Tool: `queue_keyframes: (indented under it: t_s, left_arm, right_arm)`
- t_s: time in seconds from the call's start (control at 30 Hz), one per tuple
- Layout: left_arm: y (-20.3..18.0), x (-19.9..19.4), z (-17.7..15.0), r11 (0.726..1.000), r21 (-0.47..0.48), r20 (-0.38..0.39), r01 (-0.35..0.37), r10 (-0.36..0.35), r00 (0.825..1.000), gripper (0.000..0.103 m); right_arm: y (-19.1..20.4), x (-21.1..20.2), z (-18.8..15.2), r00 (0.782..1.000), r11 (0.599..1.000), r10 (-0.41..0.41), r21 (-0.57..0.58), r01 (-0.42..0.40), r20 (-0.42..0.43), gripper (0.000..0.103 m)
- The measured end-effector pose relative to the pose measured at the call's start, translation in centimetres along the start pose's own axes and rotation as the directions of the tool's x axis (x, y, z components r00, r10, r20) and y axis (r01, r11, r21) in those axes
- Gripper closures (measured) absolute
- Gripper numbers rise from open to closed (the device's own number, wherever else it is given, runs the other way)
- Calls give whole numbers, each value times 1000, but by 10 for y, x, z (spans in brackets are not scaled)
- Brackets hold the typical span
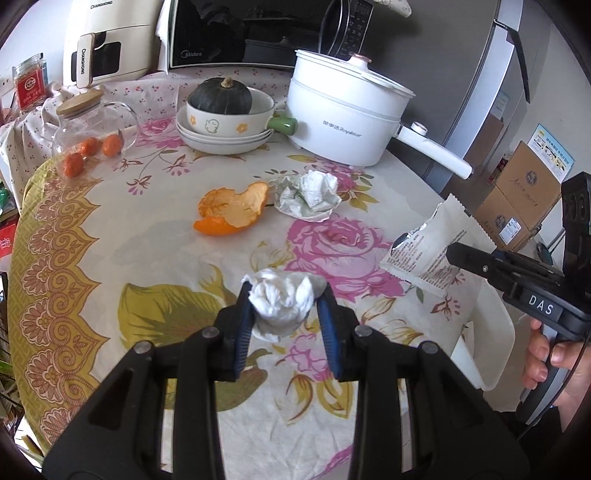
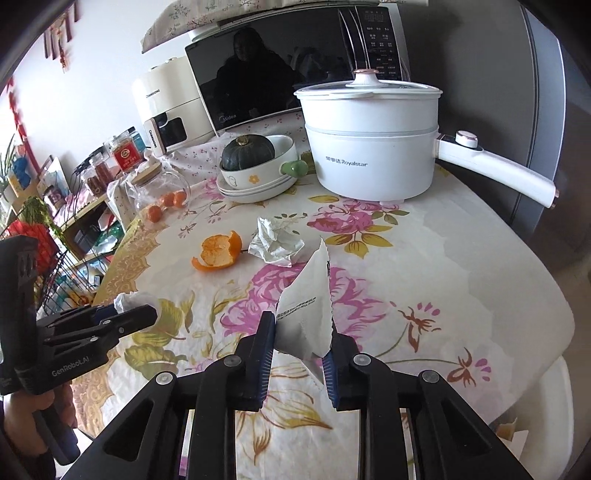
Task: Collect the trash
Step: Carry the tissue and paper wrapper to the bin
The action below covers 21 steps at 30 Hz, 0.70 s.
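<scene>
My left gripper (image 1: 284,295) is shut on a crumpled white tissue ball (image 1: 282,301), held just above the floral tablecloth. It shows from the side in the right wrist view (image 2: 147,314), with the tissue (image 2: 127,301) sticking out. My right gripper (image 2: 303,325) is shut on a white snack wrapper (image 2: 310,310), which stands upright between the pads. In the left wrist view it (image 1: 450,254) holds the wrapper (image 1: 432,243) at the table's right edge. An orange peel (image 1: 232,210) and a crumpled paper wad (image 1: 310,195) lie mid-table.
A white electric pot (image 1: 343,118) with a long handle stands at the back right. A bowl holding a dark squash (image 1: 221,103) sits on stacked plates. A glass jar (image 1: 92,122) with tangerines stands back left. A microwave (image 1: 251,33) is behind. A white bin (image 1: 491,350) is off the right edge.
</scene>
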State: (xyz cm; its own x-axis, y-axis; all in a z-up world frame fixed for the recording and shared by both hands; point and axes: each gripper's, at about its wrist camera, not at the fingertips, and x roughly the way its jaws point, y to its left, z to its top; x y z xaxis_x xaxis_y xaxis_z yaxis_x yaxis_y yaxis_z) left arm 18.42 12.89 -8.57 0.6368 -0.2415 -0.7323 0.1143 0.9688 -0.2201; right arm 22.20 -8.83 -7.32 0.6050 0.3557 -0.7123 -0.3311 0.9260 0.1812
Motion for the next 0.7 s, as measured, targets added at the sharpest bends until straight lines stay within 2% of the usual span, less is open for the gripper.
queue_keyframes:
  t_s: [0.43, 0.7]
  left_arm:
    - [-91, 12, -11, 990, 115, -15, 84, -83, 996, 68]
    - [-159, 30, -28, 962, 207, -53, 177, -170, 984, 67]
  right_arm:
    - [-64, -68, -20, 994, 994, -110, 10, 110, 19, 78]
    - [-120, -100, -41, 983, 979, -185, 88, 185, -8, 78]
